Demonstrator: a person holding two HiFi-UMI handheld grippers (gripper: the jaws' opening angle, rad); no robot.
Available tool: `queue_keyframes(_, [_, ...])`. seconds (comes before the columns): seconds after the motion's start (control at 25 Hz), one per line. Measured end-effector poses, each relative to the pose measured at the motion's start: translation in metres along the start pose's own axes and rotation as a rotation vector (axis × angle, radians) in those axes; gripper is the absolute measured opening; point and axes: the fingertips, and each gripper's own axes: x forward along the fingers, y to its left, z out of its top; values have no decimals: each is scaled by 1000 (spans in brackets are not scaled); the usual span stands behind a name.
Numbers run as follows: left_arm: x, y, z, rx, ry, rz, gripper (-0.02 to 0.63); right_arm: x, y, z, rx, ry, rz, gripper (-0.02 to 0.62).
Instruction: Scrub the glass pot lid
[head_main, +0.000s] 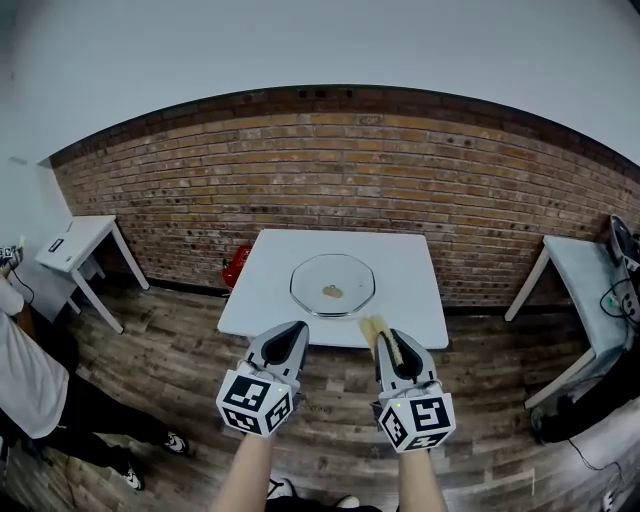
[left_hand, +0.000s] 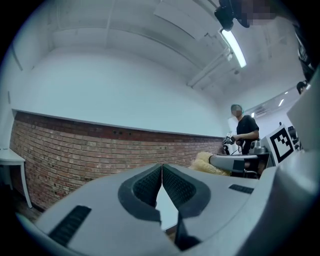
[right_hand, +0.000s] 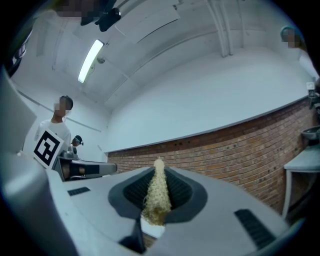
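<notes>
Your left tool is closed w/ nothing in it; right tool pinches a pale yellow fibrous scrubber. The round clear glass pot lid lies mid white square desk, red brick wall behind, wood-plank floor below.

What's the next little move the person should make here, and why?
Probably carry the right hand-held gripper forward and down toward the glass lid. It is already clamped on the yellowish scrubber, while the lid lies untouched on the white table ahead, a brown spot at its middle. The left hand-held gripper is shut and empty.
</notes>
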Motion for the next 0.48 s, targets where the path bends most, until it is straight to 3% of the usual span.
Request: queue_keyframes(0.48, [45,44,-12,8,-16,7,14,50,-17,-19,-9,-9,5,61])
